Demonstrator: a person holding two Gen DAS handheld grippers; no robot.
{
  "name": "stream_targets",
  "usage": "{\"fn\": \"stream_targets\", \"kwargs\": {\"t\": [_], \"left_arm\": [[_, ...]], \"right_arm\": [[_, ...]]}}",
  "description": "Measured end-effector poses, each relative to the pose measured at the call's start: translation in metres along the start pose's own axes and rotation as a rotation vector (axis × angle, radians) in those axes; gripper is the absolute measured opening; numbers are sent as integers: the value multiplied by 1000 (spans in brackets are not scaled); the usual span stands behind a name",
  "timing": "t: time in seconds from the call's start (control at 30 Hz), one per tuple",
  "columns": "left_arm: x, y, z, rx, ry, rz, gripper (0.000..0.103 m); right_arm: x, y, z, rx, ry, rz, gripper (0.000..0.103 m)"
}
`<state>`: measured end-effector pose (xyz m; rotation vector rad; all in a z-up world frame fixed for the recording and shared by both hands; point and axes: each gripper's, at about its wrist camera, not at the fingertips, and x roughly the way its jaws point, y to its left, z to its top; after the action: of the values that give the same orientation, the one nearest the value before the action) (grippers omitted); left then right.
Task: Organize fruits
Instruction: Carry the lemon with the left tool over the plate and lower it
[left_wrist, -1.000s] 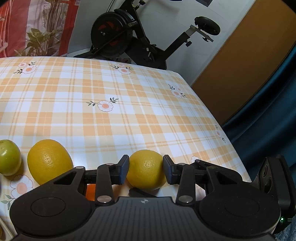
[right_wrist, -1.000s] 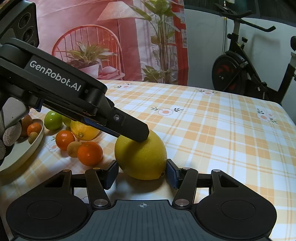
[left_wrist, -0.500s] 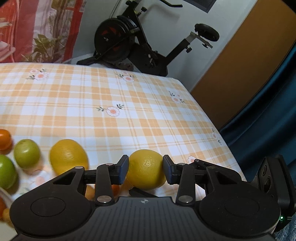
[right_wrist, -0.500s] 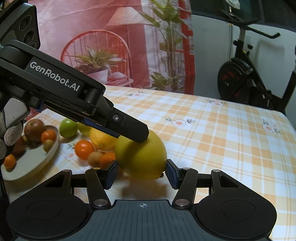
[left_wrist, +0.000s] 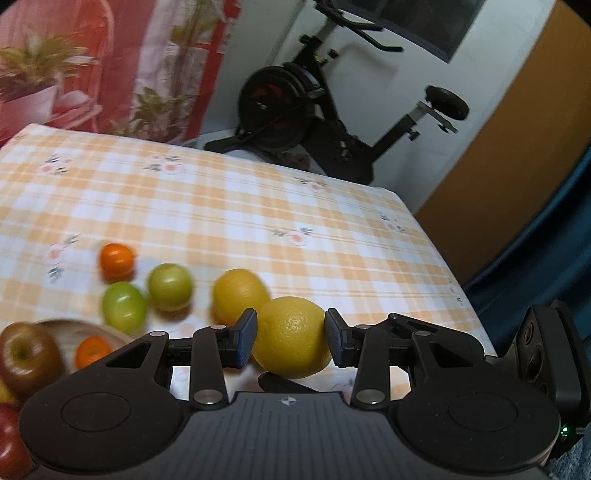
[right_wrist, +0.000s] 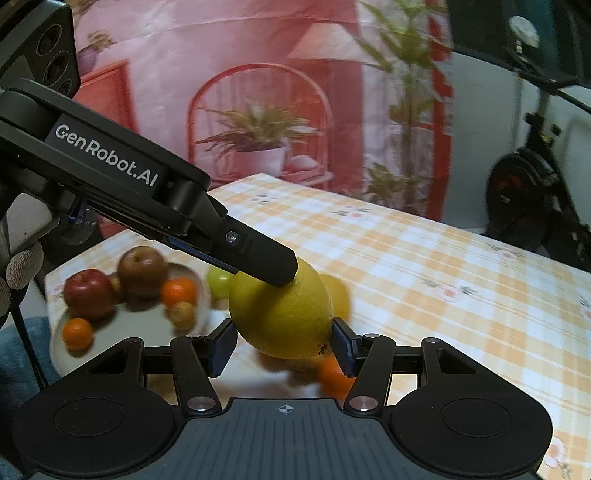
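Yellow and dimpled, an oval lemon (left_wrist: 291, 338) sits between the pads of your left gripper (left_wrist: 290, 339), which clamp it from both sides. Your right gripper (right_wrist: 283, 341) pinches the same lemon (right_wrist: 282, 314) across its width, and both hold it clear of the checked orange-and-white tablecloth (left_wrist: 258, 206). On the cloth below lie a second lemon (left_wrist: 238, 293), two smooth green fruits (left_wrist: 170, 284) and a small orange (left_wrist: 116, 260). At the left, a pale shallow plate (right_wrist: 59, 345) holds two dark red apples (right_wrist: 142, 271), small oranges and a tan fruit. Beyond the fruit the cloth runs bare to its far and right edges.
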<state>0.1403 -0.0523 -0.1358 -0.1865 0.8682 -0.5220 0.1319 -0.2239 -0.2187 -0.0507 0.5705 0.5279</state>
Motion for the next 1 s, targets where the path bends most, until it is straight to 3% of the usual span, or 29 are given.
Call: {"fn": "stream_targets", "kwargs": {"t": [0.37,1.0], "left_arm": [[-40,52,-18,-100,-12,52,43],[-57,100,-46,-210,10,126,44]], "right_arm": [[28,59,14,-85,55,102,51],[72,117,15,-169,162,212,51]]}}
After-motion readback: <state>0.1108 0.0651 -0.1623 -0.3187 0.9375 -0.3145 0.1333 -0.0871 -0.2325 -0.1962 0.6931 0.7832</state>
